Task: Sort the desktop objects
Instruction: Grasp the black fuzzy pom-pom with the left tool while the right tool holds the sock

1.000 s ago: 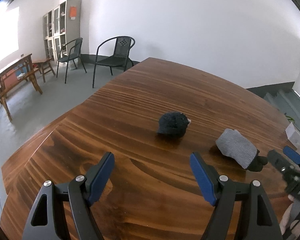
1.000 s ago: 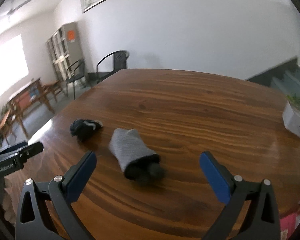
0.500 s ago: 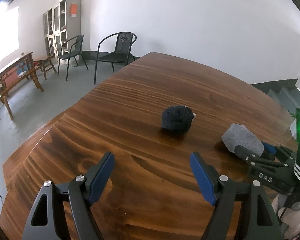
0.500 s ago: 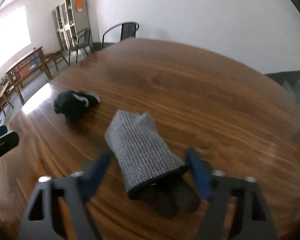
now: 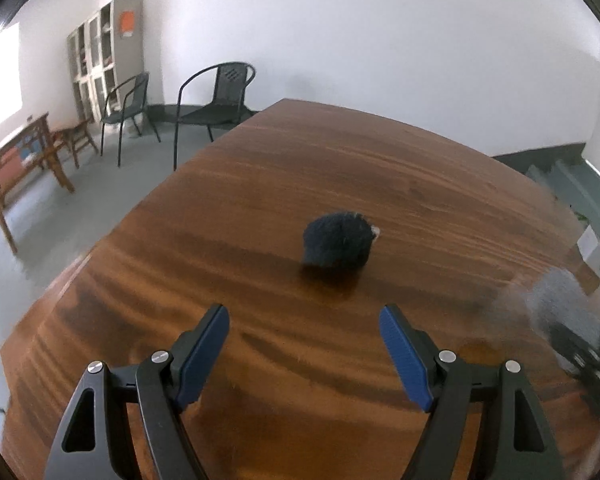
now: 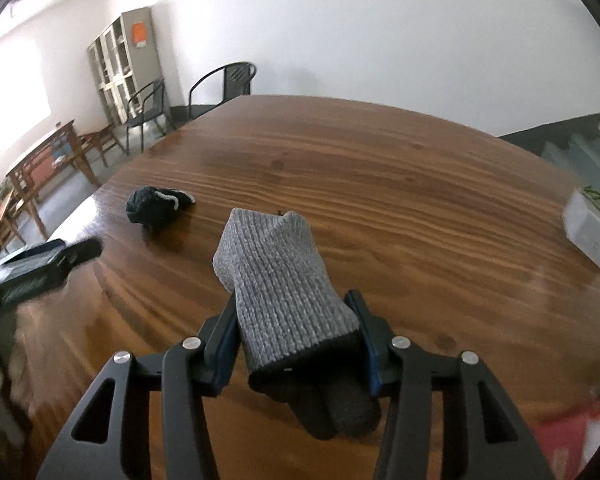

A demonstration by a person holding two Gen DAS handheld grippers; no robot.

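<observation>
A rolled grey knit sock bundle with a dark cuff end sits between the blue pads of my right gripper, which is shut on it, lifted over the wooden table. The same bundle shows blurred at the right edge of the left wrist view. A dark navy sock ball lies on the table ahead of my left gripper, which stands open with nothing between its fingers. In the right wrist view that ball lies at the left, and the left gripper appears blurred below it.
A white box with a small plant stands at the table's right edge. Black metal chairs, a cabinet and wooden benches stand on the floor beyond the table's left side. Stairs drop away at the far right.
My right gripper moved in over the grey sock bundle, shut on it and lifted it. My left gripper came a little closer to the dark sock ball and stayed open.
</observation>
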